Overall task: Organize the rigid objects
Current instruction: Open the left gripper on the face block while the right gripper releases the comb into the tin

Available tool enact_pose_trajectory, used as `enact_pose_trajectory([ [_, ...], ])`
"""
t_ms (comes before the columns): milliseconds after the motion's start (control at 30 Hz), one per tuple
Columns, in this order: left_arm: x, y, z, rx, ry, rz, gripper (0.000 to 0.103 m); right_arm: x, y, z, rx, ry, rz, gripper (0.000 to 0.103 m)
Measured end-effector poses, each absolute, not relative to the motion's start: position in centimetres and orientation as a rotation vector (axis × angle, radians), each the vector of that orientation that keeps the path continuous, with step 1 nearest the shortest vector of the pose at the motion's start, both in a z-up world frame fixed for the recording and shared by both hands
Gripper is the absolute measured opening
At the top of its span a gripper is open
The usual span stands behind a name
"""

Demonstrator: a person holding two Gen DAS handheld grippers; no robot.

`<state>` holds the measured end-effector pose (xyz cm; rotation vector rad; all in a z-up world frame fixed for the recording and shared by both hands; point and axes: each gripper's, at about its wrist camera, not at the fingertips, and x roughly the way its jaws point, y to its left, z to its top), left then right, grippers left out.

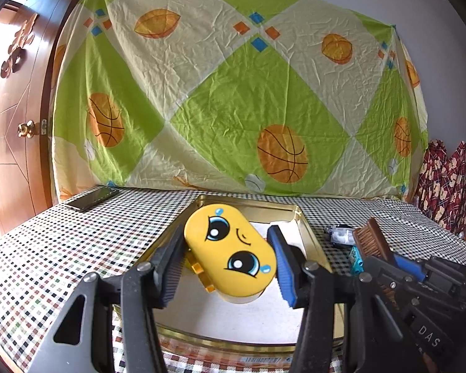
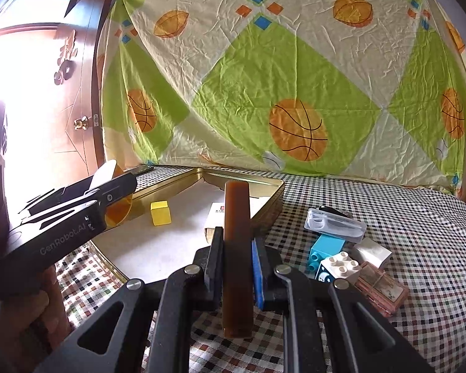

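Gripped between the left gripper [image 1: 226, 267] pads, a yellow face case [image 1: 231, 250] hangs over the gold tin [image 1: 310, 236] at centre frame. Right gripper [image 2: 236, 267] clamps an upright brown bar [image 2: 236, 248], lower centre, beside the tin's edge.

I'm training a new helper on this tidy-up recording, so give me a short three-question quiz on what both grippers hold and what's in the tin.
1. True or false: the left gripper holds the yellow oval plastic case with the cartoon face above the shallow gold metal tin.
2. What is the right gripper shut on? A) white toy brick B) brown rectangular bar C) clear plastic box
3. Fill in: the small cube lying in the tin is coloured ____.

Key: 1 true; 2 B; 3 yellow.
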<state>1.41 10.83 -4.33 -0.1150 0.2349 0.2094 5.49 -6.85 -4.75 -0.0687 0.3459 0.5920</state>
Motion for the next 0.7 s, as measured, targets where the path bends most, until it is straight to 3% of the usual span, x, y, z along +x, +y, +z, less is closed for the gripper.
enact_pose_trajectory([
  [700,2.1,13.7,-4.2,-0.142,0.299,0.228,0.052,5.4,-4.0,-4.6,-0.098,0.384,0.673,0.017],
])
